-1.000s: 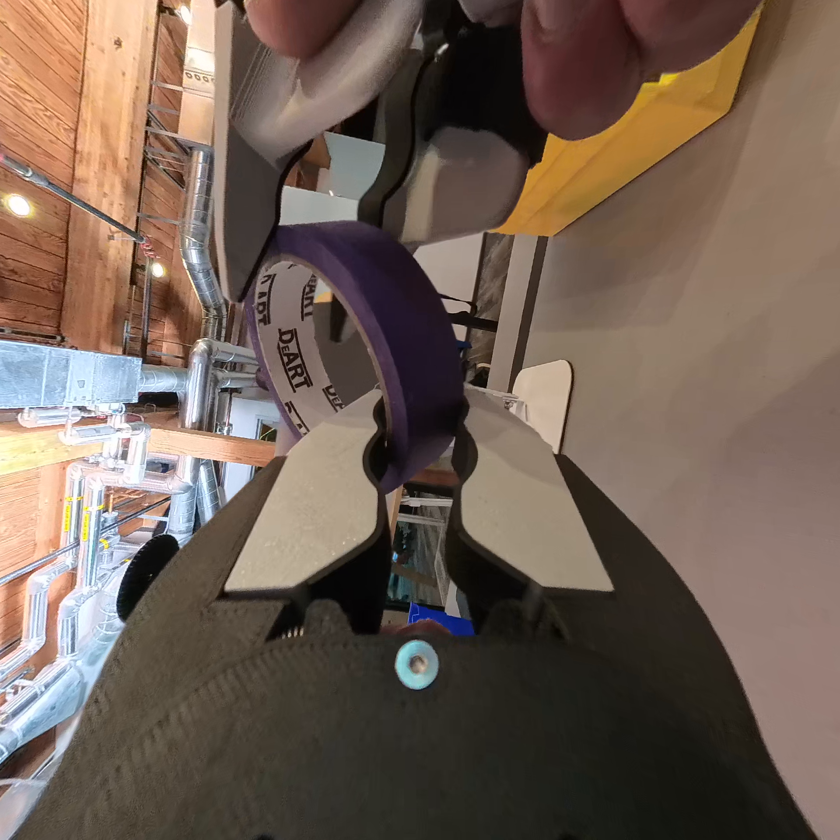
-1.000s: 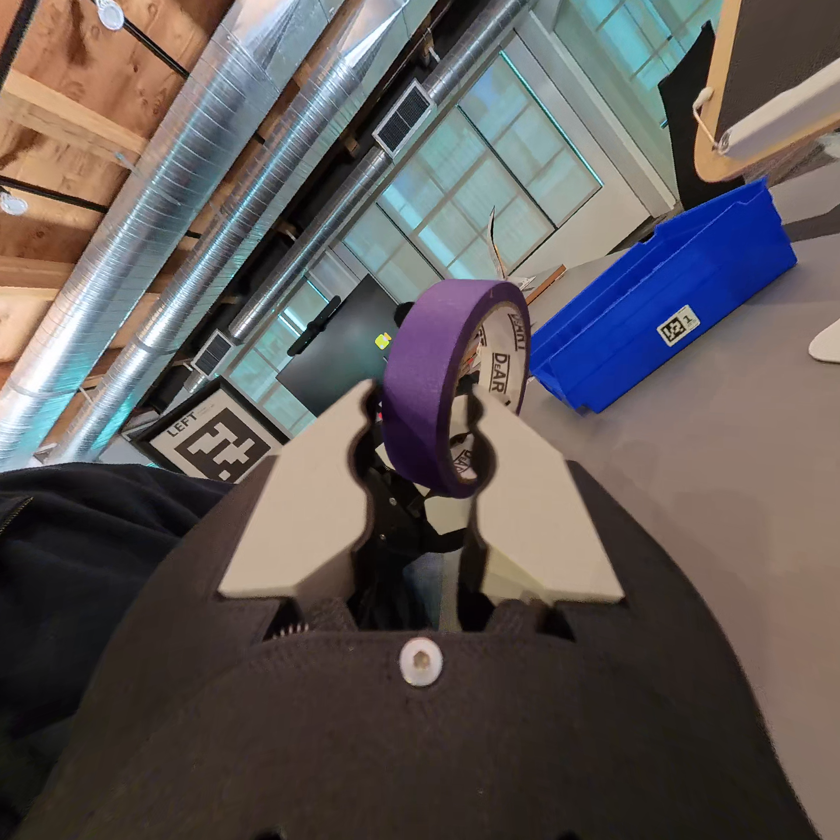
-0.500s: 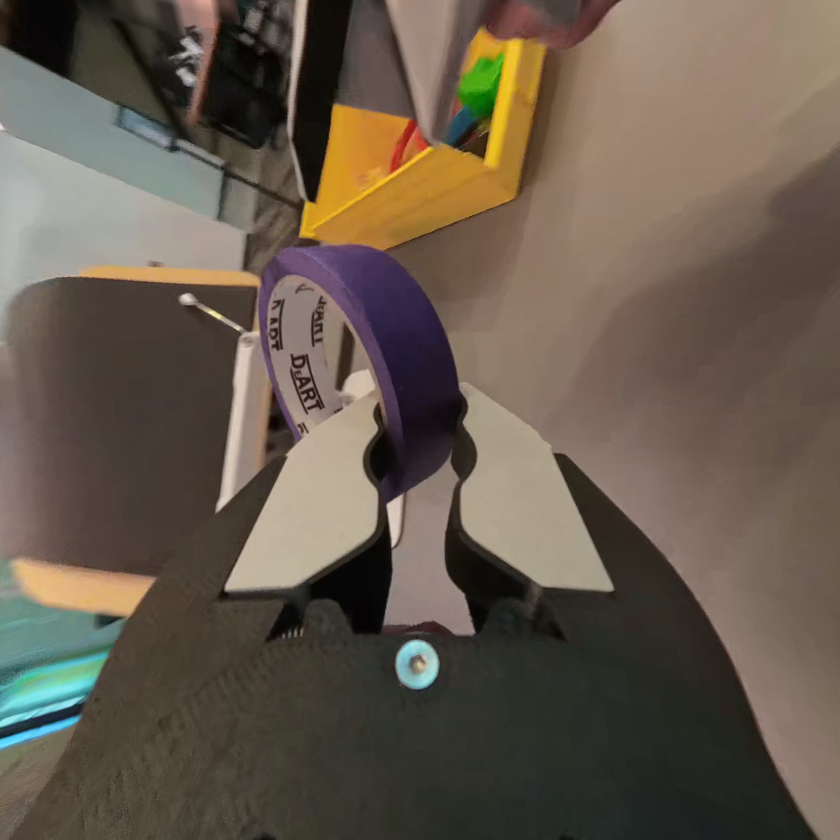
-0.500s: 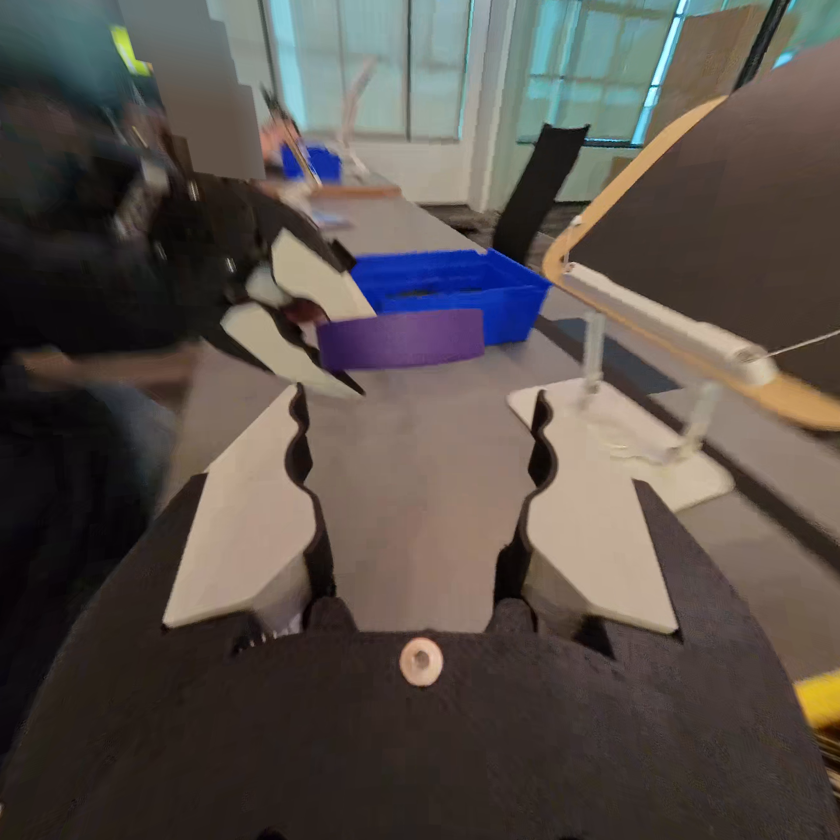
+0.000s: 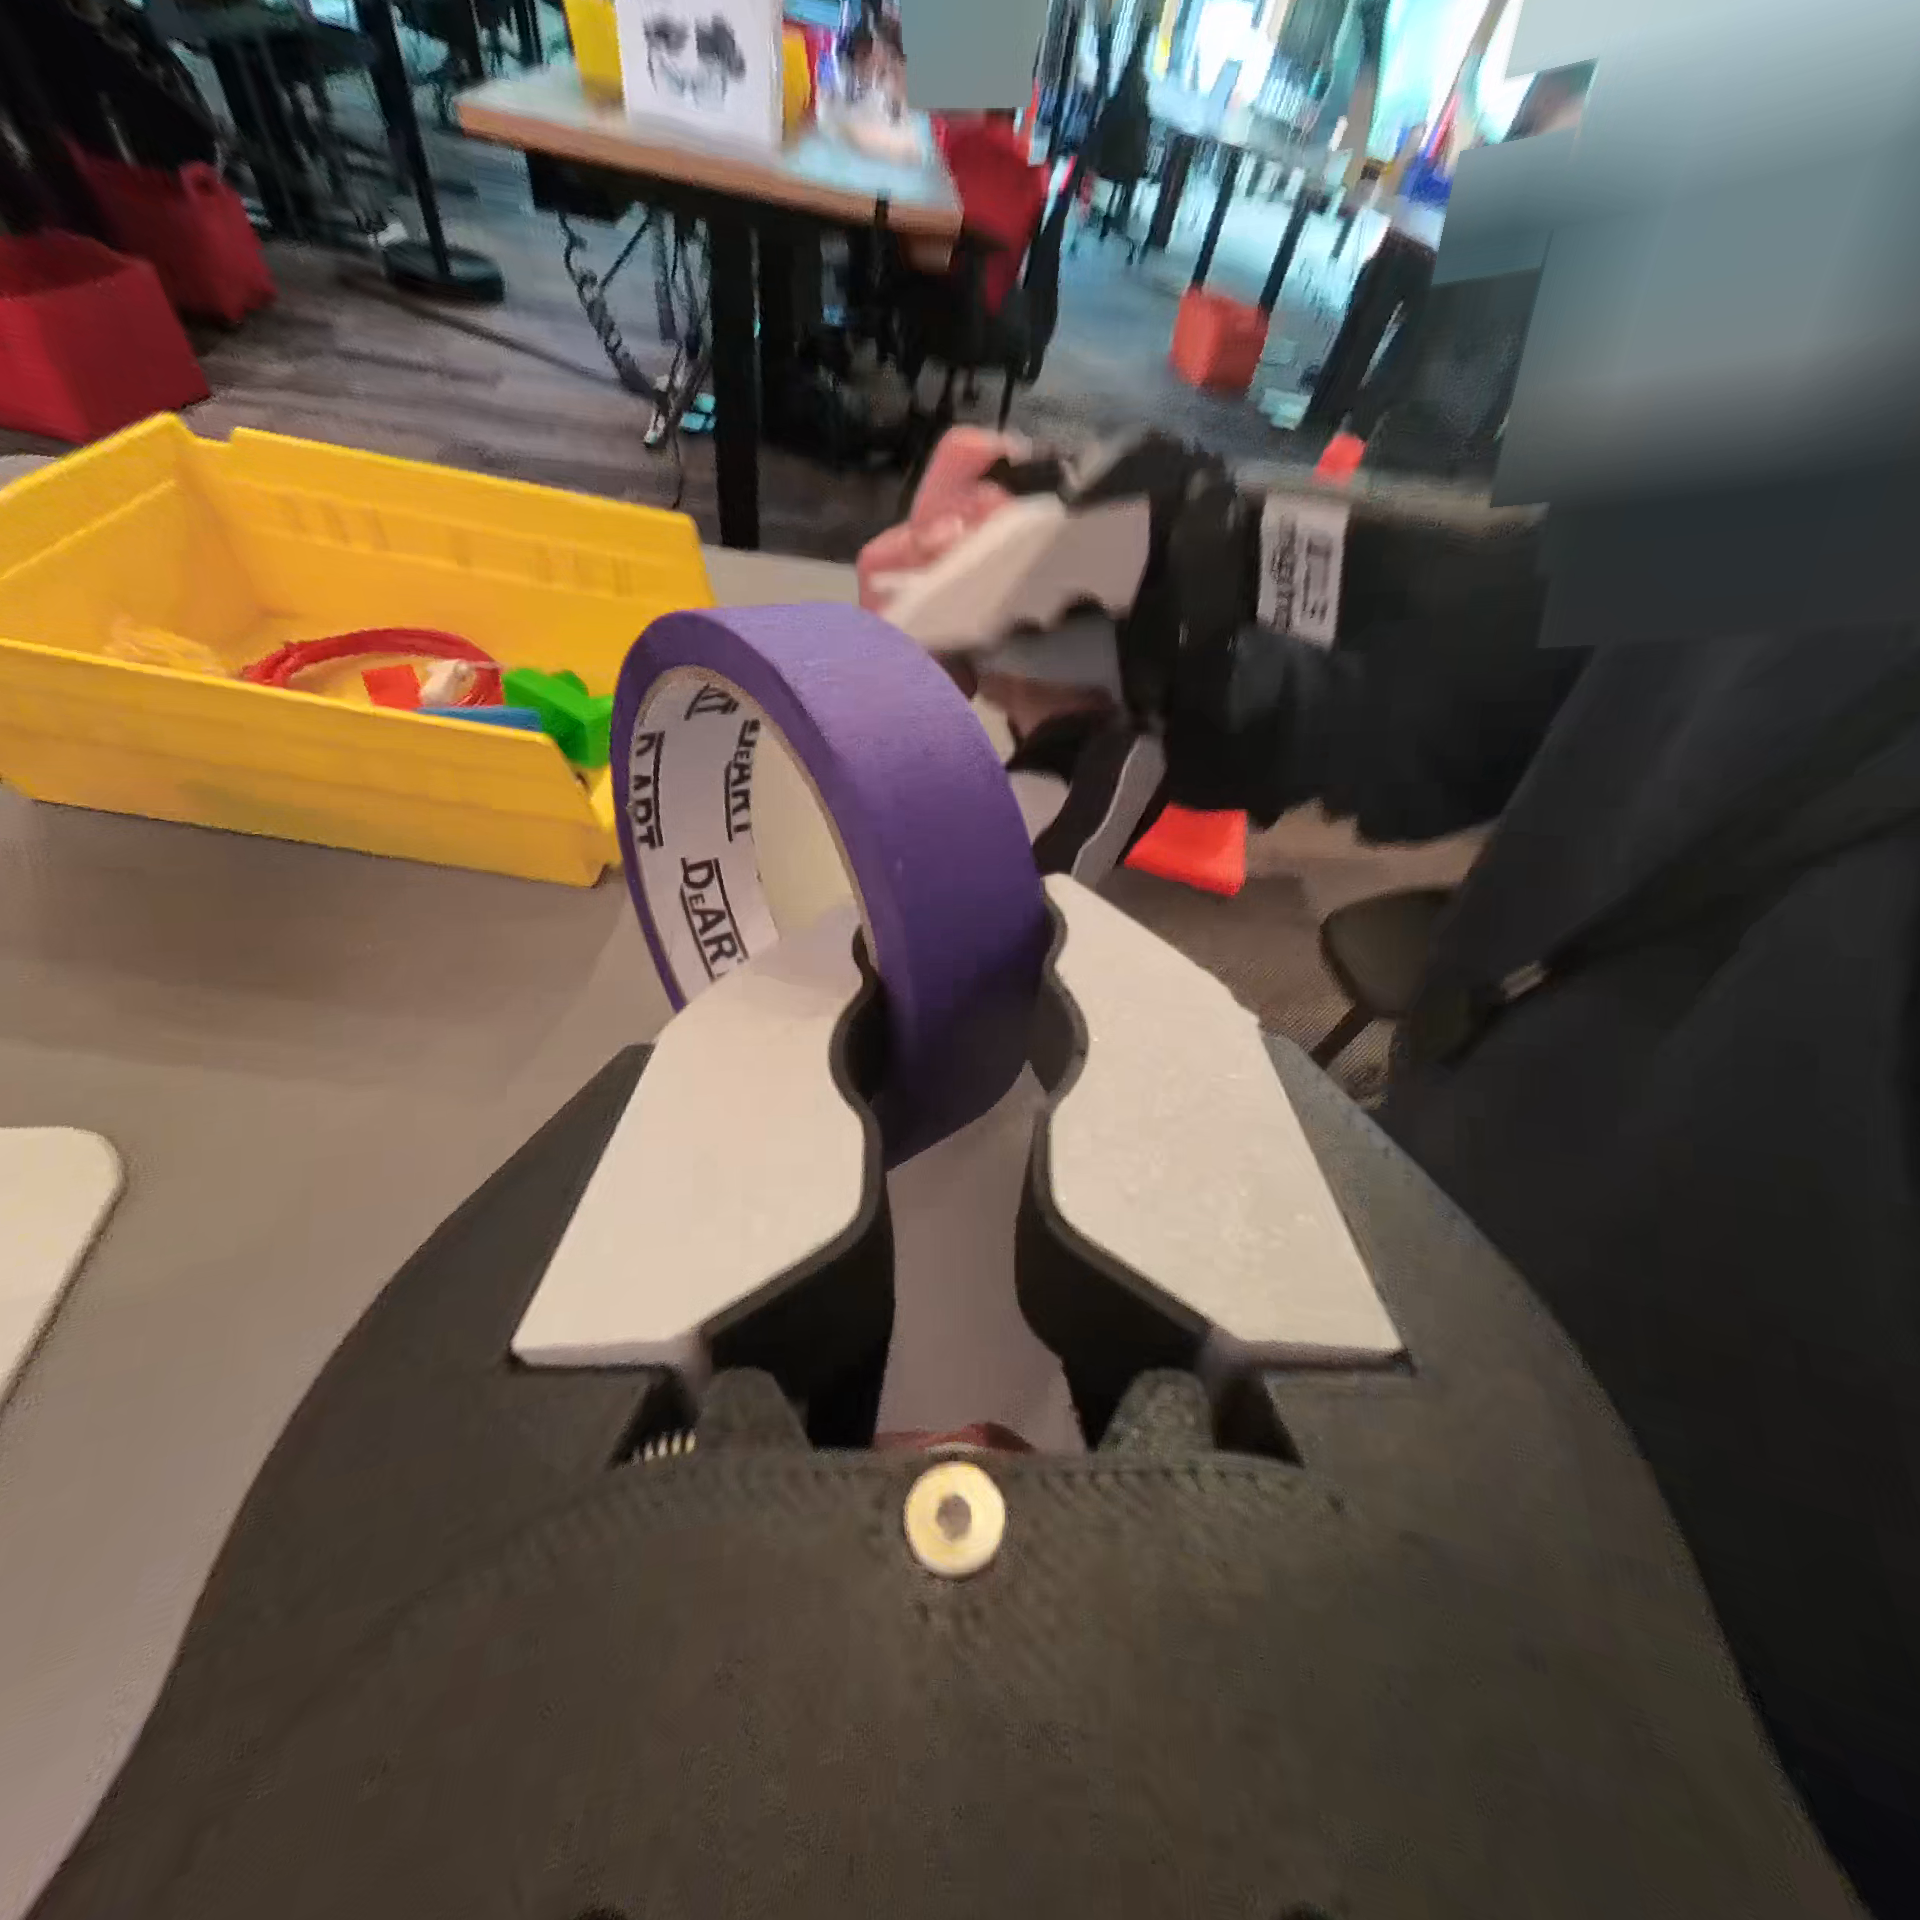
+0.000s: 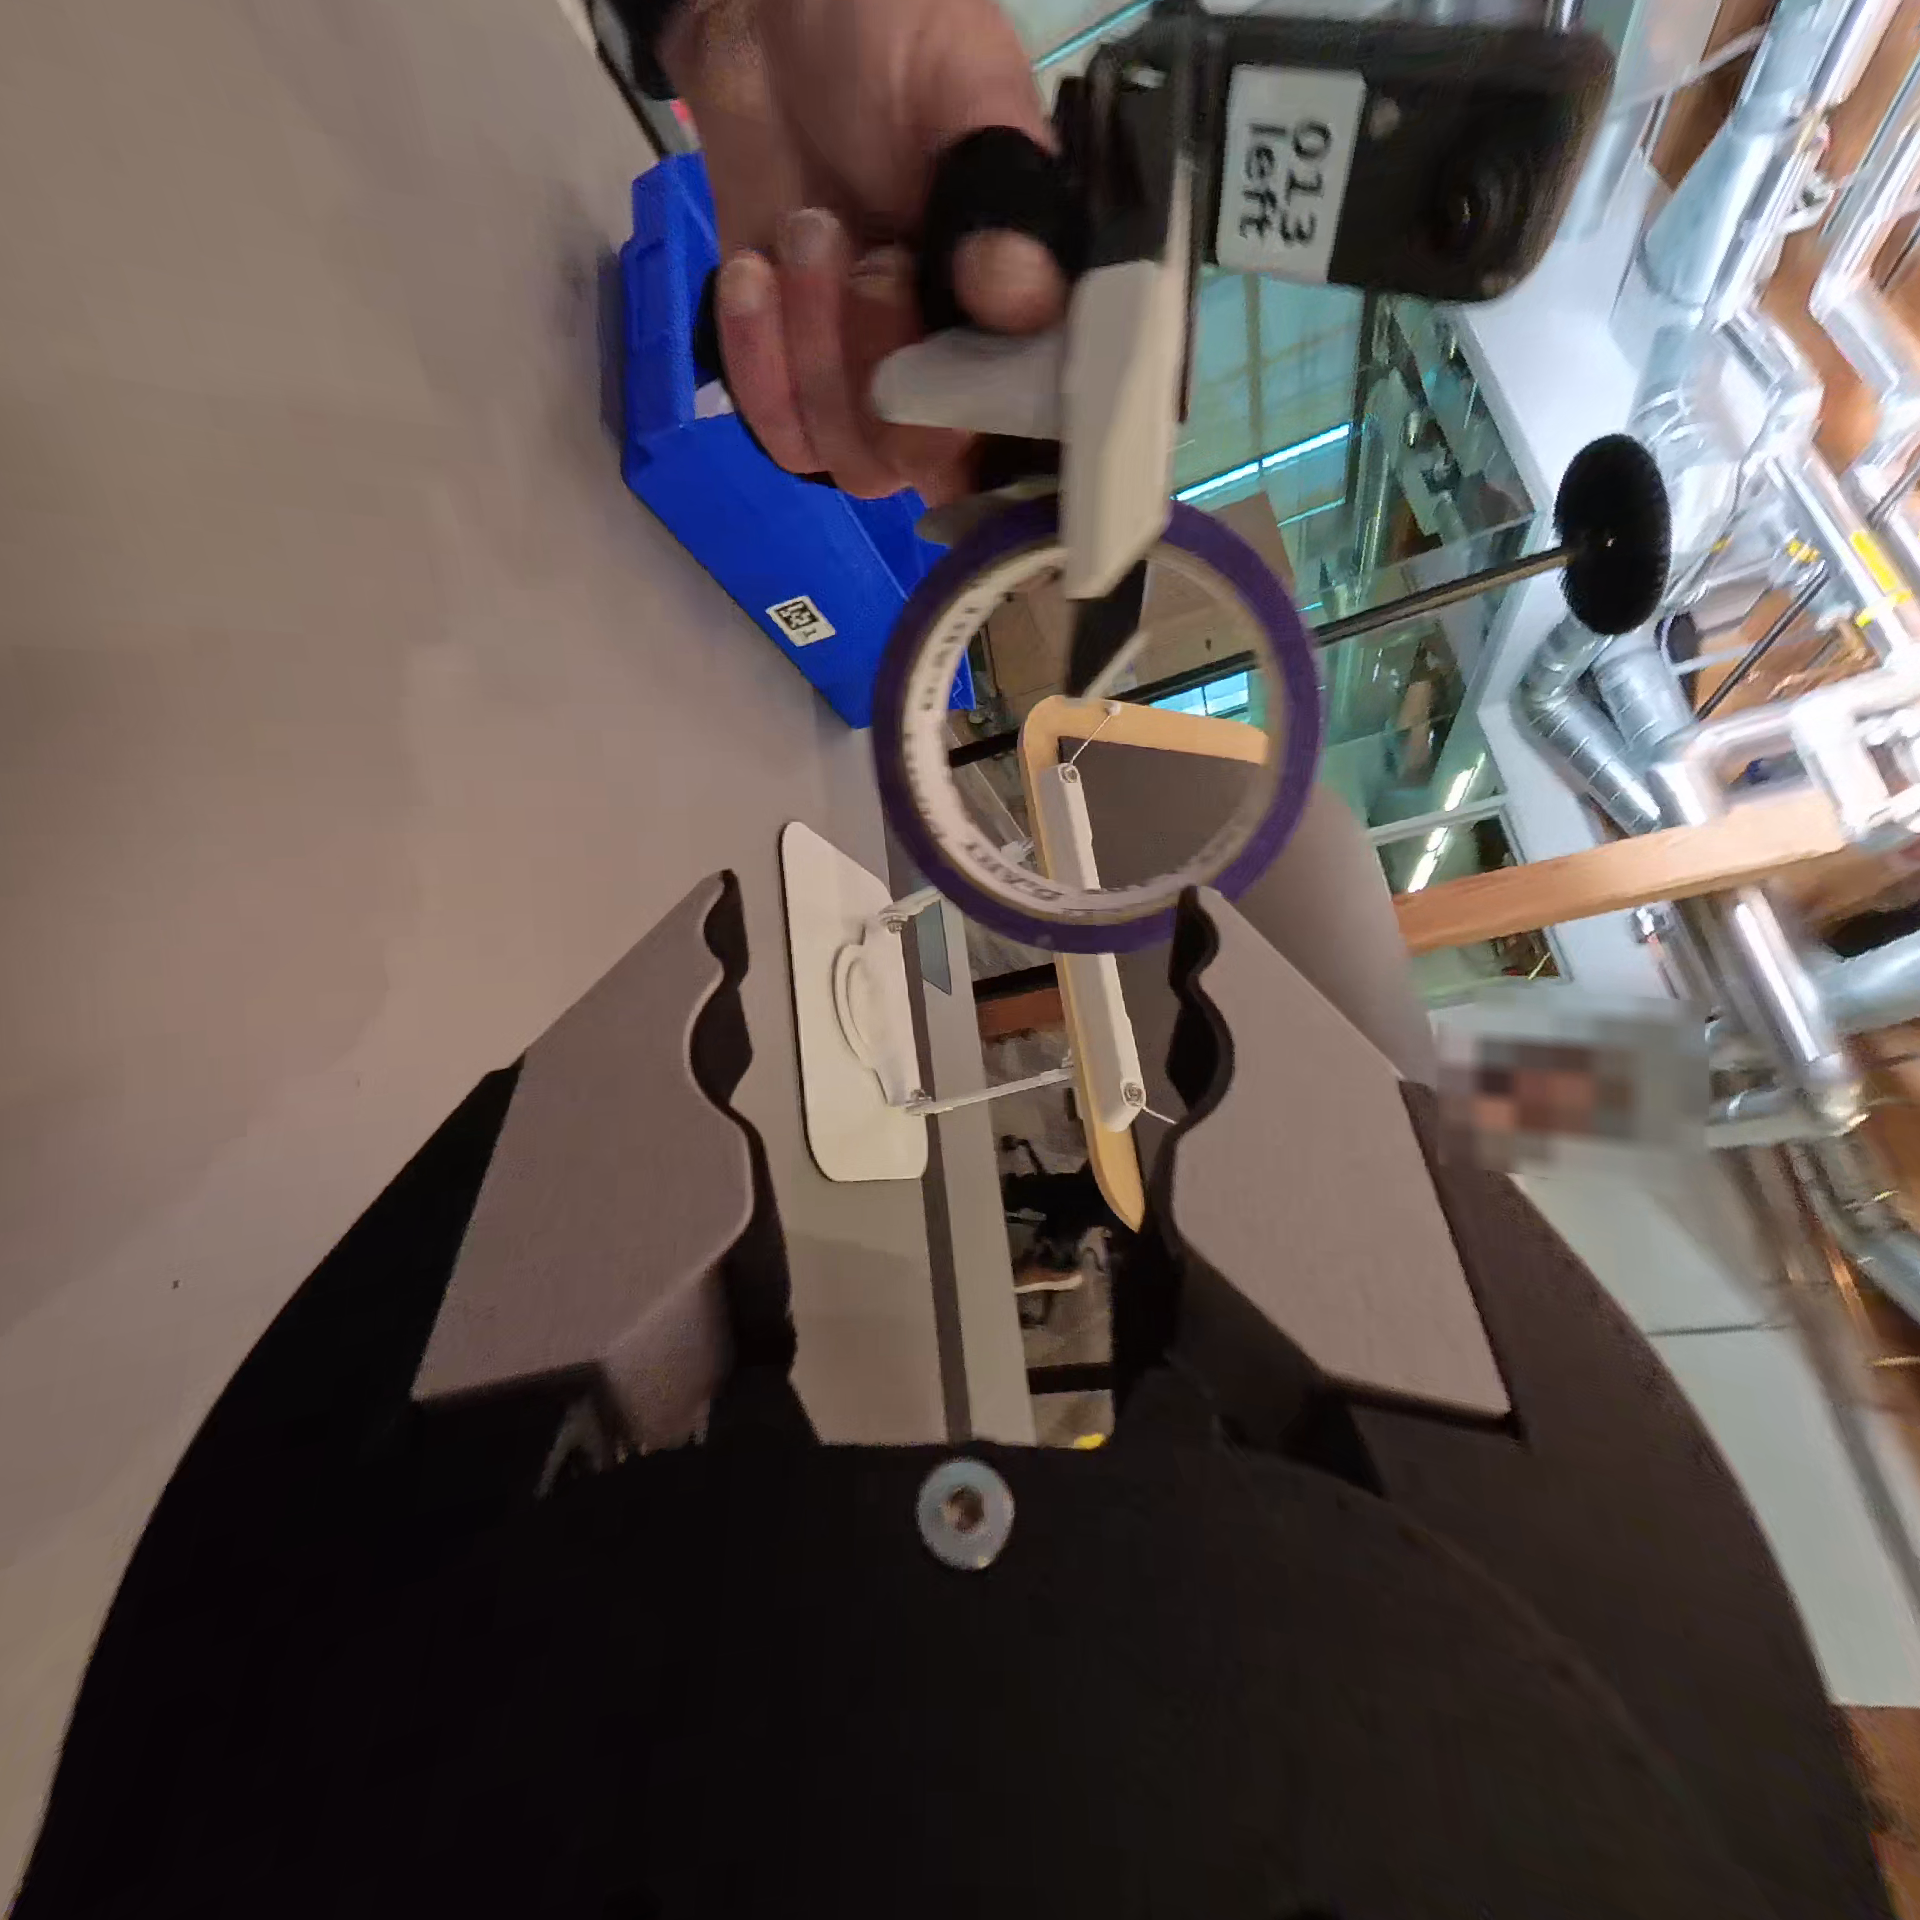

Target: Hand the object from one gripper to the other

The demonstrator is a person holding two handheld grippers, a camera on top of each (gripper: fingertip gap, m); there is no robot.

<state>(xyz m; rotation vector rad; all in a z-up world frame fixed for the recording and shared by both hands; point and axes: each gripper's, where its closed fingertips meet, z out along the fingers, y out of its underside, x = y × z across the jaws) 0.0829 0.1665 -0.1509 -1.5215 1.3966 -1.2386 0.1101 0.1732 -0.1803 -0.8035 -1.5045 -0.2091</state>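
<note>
My left gripper (image 5: 951, 997) is clamped across the band of the purple tape roll (image 5: 831, 831), held on edge above the grey worktop (image 5: 260, 997). My right gripper (image 6: 961, 966) stands with its fingers apart and nothing between them, the roll (image 6: 1096, 727) hanging just ahead of its tips. Risk, in my judgement: only a short arc of the band is pinched, so a knock from the right gripper closing off-centre could twist the roll loose. If the left lets go before the right has a firm bite, the roll would drop and likely roll away, perhaps toward the yellow bin (image 5: 312, 748).
</note>
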